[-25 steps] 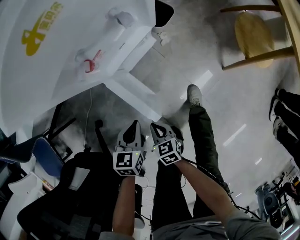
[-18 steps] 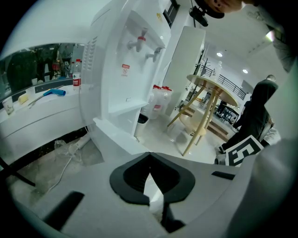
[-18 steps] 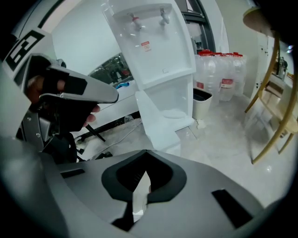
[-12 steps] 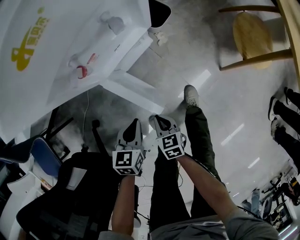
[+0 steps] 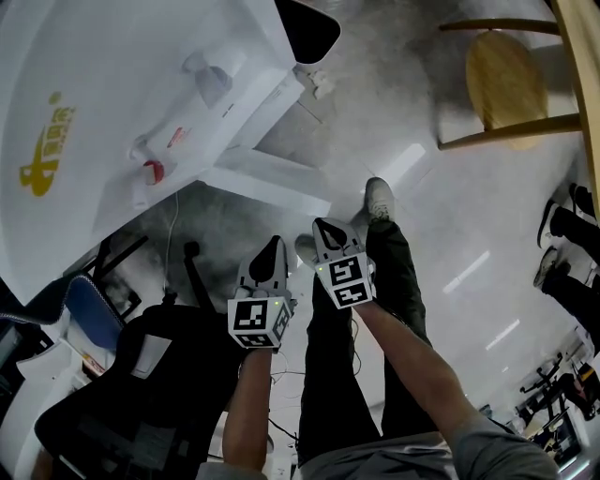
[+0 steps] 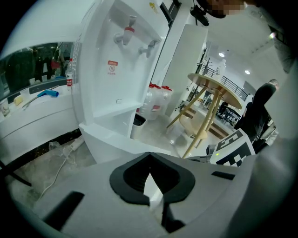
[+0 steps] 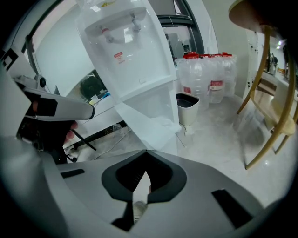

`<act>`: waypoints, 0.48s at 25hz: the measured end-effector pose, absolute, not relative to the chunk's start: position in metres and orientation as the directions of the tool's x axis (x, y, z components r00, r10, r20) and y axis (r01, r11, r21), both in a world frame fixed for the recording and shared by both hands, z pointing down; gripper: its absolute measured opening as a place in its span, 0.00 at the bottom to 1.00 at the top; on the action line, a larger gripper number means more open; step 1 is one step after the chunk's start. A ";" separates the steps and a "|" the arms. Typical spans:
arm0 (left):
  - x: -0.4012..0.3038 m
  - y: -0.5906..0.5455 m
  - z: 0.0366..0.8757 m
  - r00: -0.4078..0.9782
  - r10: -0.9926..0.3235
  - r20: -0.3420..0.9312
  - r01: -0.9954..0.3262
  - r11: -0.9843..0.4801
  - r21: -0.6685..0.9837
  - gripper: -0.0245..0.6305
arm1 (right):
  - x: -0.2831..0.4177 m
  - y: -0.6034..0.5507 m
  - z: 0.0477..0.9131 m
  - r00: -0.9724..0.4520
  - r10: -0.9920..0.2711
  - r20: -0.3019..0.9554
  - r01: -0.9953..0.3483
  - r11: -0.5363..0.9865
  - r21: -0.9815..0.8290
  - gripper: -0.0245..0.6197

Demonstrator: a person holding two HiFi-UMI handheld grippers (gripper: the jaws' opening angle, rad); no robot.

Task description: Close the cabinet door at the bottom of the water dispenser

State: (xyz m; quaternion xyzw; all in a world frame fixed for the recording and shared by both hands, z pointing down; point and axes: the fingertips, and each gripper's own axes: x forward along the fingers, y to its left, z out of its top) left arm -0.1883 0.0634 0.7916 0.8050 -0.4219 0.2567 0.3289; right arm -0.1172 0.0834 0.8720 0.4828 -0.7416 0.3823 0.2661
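The white water dispenser (image 5: pixel 122 112) fills the upper left of the head view, with its taps (image 5: pixel 211 80) above the drip recess. Its bottom cabinet door (image 5: pixel 267 183) stands swung open, a white slab jutting out over the floor. In the left gripper view the door (image 6: pixel 111 146) lies just beyond the jaws; in the right gripper view the door (image 7: pixel 146 123) angles out from the open cabinet. My left gripper (image 5: pixel 273 247) and right gripper (image 5: pixel 325 228) hang side by side short of the door's edge, both shut and empty, touching nothing.
A wooden stool (image 5: pixel 506 75) stands at the far right and a black bin (image 5: pixel 307 28) beside the dispenser. Water bottles (image 7: pixel 205 76) line the wall. A black office chair (image 5: pixel 141 384) and a blue seat (image 5: pixel 89 309) sit at lower left. A cable (image 5: pixel 173 239) trails on the floor.
The right gripper has moved forward towards the open door, ahead of the left one. The person's foot has stepped forward and the dispenser appears nearer.
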 end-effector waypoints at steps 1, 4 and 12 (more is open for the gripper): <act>-0.185 0.061 0.792 0.510 -0.510 0.693 -0.849 -0.426 0.312 0.05 | -0.114 0.080 0.872 -0.394 -0.513 0.762 -0.919 0.242 -0.312 0.05; -0.177 0.053 0.793 0.500 -0.514 0.697 -0.857 -0.413 0.309 0.05 | -0.104 0.066 0.871 -0.397 -0.520 0.756 -0.918 0.242 -0.315 0.05; -0.154 0.025 0.798 0.460 -0.528 0.714 -0.882 -0.367 0.297 0.05 | -0.082 0.026 0.871 -0.410 -0.533 0.740 -0.912 0.258 -0.320 0.05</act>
